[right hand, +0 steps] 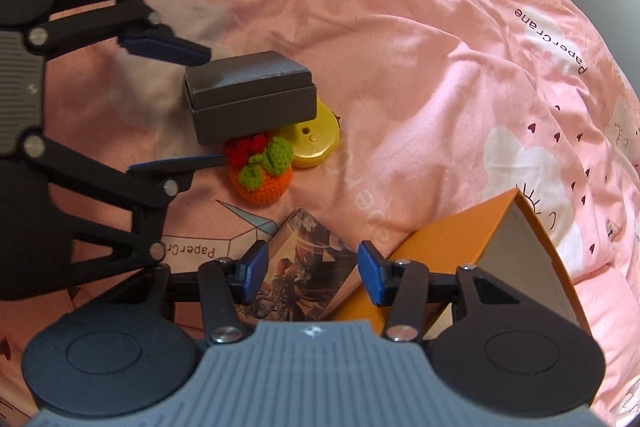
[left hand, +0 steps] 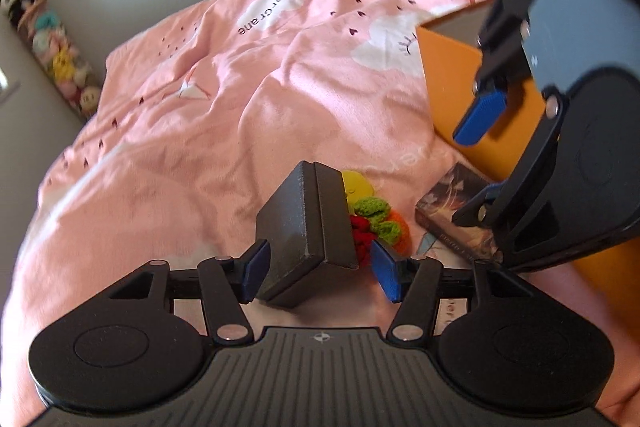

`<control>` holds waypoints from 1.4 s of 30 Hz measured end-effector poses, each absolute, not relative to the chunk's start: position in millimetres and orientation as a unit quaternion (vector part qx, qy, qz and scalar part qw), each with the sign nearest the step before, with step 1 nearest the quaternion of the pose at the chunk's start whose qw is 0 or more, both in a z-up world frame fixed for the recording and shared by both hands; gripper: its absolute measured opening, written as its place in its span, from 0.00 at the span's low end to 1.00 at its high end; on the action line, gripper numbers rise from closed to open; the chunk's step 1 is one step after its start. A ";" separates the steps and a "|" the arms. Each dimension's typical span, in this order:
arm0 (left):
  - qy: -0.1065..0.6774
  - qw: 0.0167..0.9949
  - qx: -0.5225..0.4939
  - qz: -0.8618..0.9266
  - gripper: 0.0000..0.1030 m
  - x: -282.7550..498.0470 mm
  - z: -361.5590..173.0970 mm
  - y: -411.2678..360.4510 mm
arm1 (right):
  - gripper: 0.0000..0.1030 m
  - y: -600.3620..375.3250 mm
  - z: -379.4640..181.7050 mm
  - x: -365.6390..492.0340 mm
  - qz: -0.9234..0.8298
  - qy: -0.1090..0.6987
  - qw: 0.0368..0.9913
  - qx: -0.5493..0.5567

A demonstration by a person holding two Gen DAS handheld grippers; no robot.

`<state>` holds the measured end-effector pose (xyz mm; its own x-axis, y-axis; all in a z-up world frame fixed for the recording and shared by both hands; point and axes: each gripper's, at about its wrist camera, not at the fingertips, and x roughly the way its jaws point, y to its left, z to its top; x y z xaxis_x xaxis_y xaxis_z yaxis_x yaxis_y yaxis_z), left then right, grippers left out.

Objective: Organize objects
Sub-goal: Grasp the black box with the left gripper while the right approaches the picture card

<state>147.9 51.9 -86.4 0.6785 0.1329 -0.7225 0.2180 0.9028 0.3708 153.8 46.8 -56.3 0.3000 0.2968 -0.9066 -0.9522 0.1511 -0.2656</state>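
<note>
Left gripper jaws spread, straddling dark grey box at lower centre, pads not clearly touching; right gripper open over book, farther from box.

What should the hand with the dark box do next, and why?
Probably close the left gripper on the dark box. Its blue pads stand on either side of the box with gaps showing, so it likely isn't gripped yet, and the orange bin waits nearby.
</note>
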 end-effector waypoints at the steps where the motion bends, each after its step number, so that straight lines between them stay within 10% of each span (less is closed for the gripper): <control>1: 0.400 0.886 0.232 -0.024 0.61 150.1 -90.5 49.2 | 0.50 47.2 -57.2 153.9 0.469 0.361 0.666 -0.455; 21: 0.432 0.901 -0.032 -0.015 0.41 122.1 -40.6 106.3 | 0.42 53.3 -60.4 143.6 0.468 0.378 0.657 -0.455; 42: 0.514 0.842 -0.164 0.008 0.42 129.6 -65.3 146.0 | 0.65 93.4 -107.4 150.4 0.376 0.470 0.614 -0.510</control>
